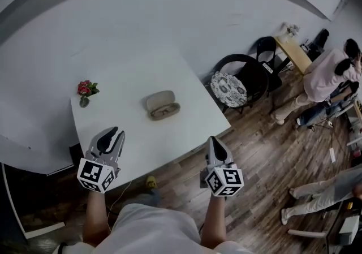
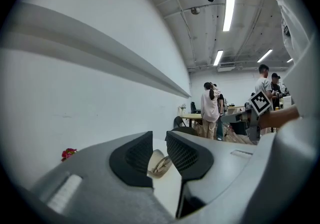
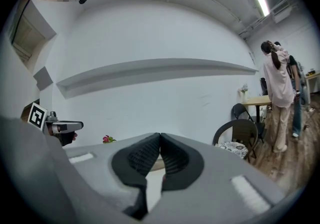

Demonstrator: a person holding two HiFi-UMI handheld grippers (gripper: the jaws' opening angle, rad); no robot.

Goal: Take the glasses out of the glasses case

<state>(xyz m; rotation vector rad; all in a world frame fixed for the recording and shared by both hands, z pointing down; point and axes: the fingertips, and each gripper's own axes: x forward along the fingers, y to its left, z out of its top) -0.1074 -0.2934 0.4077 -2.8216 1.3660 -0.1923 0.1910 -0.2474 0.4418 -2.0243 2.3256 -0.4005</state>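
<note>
The left gripper (image 2: 159, 140) holds its fingers (image 2: 132, 158) a narrow gap apart with nothing between them. The right gripper (image 3: 160, 138) has its fingers (image 3: 142, 155) pressed together at the tips, gripping nothing. Both hover over the near edge of the bench (image 1: 192, 120), well apart from each other.

One glasses case (image 1: 162, 104) lies open near the middle of the bench, lid raised, with one pair of glasses (image 1: 165, 112) still inside. It is well ahead of both grippers and touched by neither. One small vase of red flowers (image 1: 85, 90) stands at the far left corner.

The bench is white and square and stands against a white wall. To its right are two black chairs (image 1: 249, 74), the nearer one with a patterned cushion (image 1: 228, 89). Beyond them are a wood-plank floor (image 1: 254, 151), a yellow table (image 1: 294, 52) and several people (image 1: 331, 74).
</note>
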